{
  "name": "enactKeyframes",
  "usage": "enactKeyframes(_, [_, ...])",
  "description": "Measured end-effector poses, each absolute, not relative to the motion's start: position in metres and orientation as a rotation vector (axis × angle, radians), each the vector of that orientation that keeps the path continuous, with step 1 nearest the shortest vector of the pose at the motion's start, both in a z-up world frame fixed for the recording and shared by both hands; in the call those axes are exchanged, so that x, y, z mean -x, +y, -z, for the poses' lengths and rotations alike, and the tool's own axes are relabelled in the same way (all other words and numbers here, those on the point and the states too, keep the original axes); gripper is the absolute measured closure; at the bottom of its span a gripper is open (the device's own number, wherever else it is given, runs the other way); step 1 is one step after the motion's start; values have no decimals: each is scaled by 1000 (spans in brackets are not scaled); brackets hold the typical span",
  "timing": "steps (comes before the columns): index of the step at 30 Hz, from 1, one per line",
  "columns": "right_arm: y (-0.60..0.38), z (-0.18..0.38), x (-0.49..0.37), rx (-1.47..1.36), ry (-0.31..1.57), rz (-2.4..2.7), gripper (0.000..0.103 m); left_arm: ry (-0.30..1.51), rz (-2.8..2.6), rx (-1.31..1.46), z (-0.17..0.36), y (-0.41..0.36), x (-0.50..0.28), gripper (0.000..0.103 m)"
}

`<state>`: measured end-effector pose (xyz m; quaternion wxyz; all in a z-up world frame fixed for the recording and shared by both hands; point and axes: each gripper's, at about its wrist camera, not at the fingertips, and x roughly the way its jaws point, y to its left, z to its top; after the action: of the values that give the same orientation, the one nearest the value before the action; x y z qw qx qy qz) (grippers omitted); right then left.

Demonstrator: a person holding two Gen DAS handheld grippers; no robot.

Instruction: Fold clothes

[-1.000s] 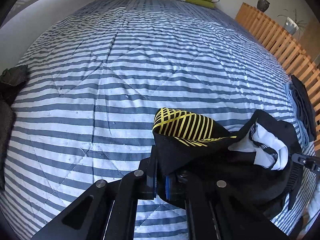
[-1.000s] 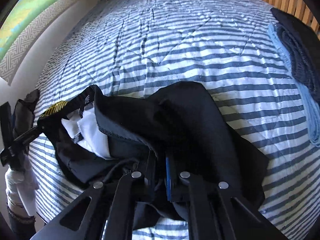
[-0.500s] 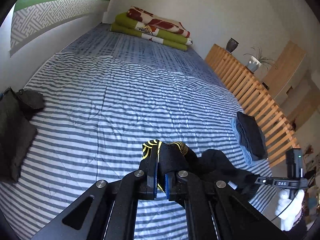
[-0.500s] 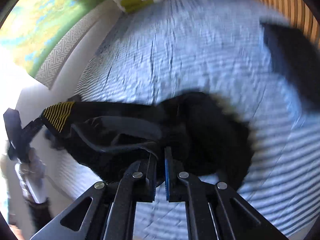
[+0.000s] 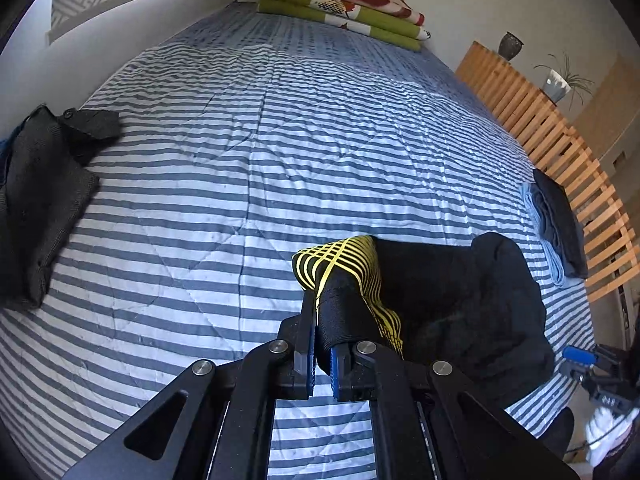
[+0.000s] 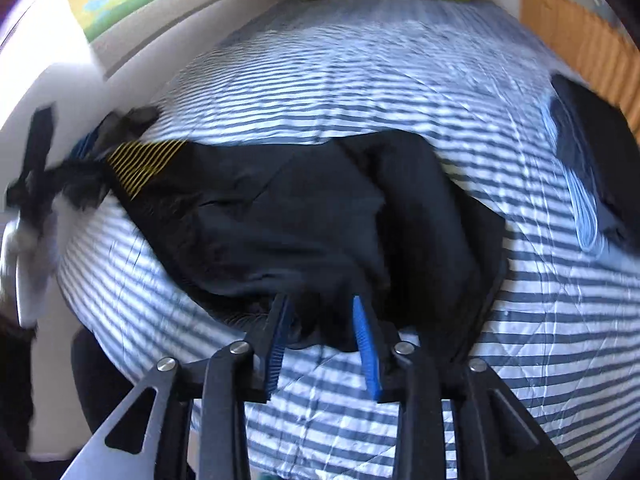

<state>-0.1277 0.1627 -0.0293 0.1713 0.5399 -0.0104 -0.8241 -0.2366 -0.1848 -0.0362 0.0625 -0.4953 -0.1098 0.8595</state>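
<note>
Near the bed's [image 5: 280, 140] front edge, the black garment [image 6: 320, 220] is clamped by the left claw [image 5: 323, 344], while the right claw [image 6: 322, 320] is spread apart.

We see a blue-and-white striped quilted bedspread [image 5: 248, 168] with green and red folded blankets [image 5: 348, 12] stacked at its far end. Beside it runs a slatted wooden rail [image 5: 540, 120], a dark vase [image 5: 511, 45] and potted plant [image 5: 558, 84] behind.

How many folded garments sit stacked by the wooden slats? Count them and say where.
2: a dark garment on top, a light blue garment beneath it, at the bed's right edge. More may be hidden underneath.
</note>
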Motion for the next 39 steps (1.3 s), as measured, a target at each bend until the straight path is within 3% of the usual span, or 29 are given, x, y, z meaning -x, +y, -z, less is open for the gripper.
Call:
enactKeyframes(6, [155, 28, 90, -1481, -182, 2205, 72, -381, -2583, 1512, 54, -204, 235, 99])
enactKeyframes(18, [87, 100, 97, -1592, 456, 2314, 72, -424, -2553, 1535, 70, -216, 234, 98])
enactKeyframes(20, [94, 104, 102, -1625, 437, 2322, 78, -409, -2553, 1539, 70, -216, 235, 98])
enactKeyframes(22, [101, 110, 107, -1673, 421, 2323, 100, -408, -2555, 1544, 71, -214, 237, 98])
enactKeyframes(24, [113, 105, 112, -1681, 322, 2316, 100, -421, -2543, 1546, 67, -210, 243, 99])
enactKeyframes(29, [168, 40, 141, -1598, -53, 2402, 100, -380, -2534, 1471, 11, -158, 299, 99])
enactKeyframes(35, [271, -99, 171, -1363, -206, 2810, 100, -342, -2503, 1222, -117, -41, 382, 99])
enactKeyframes(39, [319, -210, 158, -1137, -253, 3028, 100, -303, -2444, 989, -218, 32, 394, 99])
